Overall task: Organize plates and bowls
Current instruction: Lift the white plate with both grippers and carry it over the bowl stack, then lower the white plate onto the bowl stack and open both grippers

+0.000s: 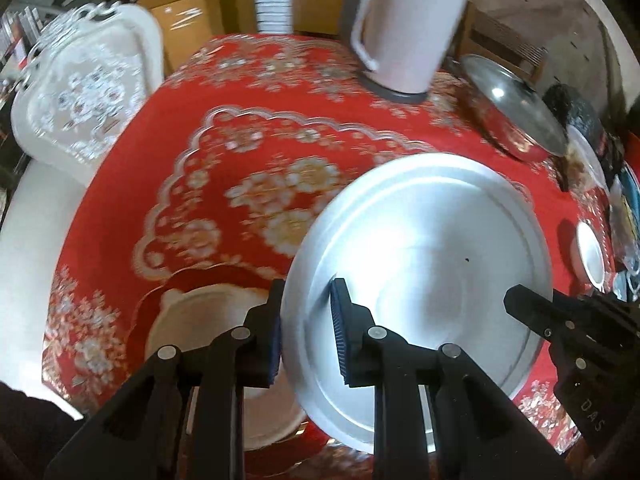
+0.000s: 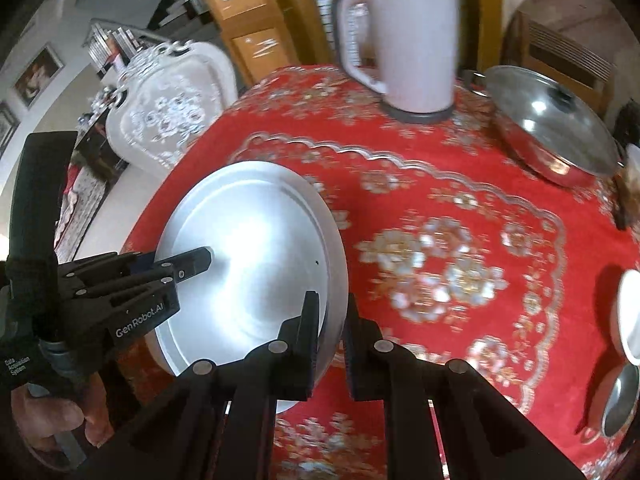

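In the left wrist view, the large metal plate (image 1: 420, 264) is being held over the red-clothed counter (image 1: 248, 120), tilted with its near edge high; its left rim is being straddled by the left gripper (image 1: 306, 320), one pad outside the rim and one on the plate's face, so the jaws are being kept narrow on the rim; the right gripper (image 1: 528, 304) is being seen at the plate's right rim, so the wide plate is being carried from two sides, probably because one pinch would let it swing; a cream plate (image 1: 208, 320) is lying on the counter below and to the left, partly hidden, and is being judged a likely place for stacking; a white kettle (image 1: 404, 28) and a lidded pan (image 1: 516, 108) are standing far and right.

In the right wrist view, the same plate is being seen to the left over the counter's near left part; the right gripper's fingers are being closed narrowly on its right rim; more bowls (image 2: 628, 316) are waiting at the right edge.
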### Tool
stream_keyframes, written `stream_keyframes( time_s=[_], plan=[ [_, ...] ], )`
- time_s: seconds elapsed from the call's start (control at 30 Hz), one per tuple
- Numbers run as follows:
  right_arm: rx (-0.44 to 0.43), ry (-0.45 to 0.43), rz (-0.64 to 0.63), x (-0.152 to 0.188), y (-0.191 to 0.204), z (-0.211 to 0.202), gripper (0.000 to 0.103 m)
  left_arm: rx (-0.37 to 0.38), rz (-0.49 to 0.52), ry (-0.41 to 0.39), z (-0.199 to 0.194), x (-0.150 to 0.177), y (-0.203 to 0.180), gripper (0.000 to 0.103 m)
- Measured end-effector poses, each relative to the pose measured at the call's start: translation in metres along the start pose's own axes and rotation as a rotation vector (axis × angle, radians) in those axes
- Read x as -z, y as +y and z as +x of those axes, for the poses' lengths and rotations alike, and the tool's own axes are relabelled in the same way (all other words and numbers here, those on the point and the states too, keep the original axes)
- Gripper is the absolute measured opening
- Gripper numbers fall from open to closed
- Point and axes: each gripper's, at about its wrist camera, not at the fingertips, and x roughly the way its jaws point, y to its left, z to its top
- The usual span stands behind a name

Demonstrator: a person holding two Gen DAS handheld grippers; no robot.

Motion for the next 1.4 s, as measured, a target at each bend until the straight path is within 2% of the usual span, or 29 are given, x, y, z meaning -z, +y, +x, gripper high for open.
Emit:
stream_keyframes(
  time_s=[0.27, 0.47, 0.93, 1.2, 1.3, 1.37, 1.4],
  plan=[
    [-0.061, 0.038, -0.082, -0.001, 0.055, 0.026, 0.013, -0.037, -0.098, 0.017, -0.001, 0.018, 0.06, 0.02],
    [-0.082, 0.091, -0.124, 0.006, 0.082, 0.053, 0.013, -0.063, -0.148, 0.05, 0.012, 0.033, 0.09, 0.02],
    [-0.065, 0.172, -0.17, 0.018, 0.1, 0.092, 0.015, -0.091, -0.178, 0.087, 0.037, 0.051, 0.111, 0.021],
    [-0.064, 0.161, -0.176, 0.022, 0.104, 0.094, 0.016, -0.093, -0.192, 0.073, 0.042, 0.054, 0.116, 0.022],
    [-0.069, 0.16, -0.168, 0.021, 0.103, 0.095, 0.02, -0.086, -0.201, 0.067, 0.041, 0.054, 0.117, 0.023],
    [-0.056, 0.15, -0.168, 0.021, 0.103, 0.093, 0.031, -0.093, -0.208, 0.057, 0.038, 0.054, 0.119, 0.023],
    [-0.051, 0.144, -0.169, 0.021, 0.103, 0.091, 0.033, -0.099, -0.212, 0.054, 0.036, 0.054, 0.12, 0.026]
  ],
)
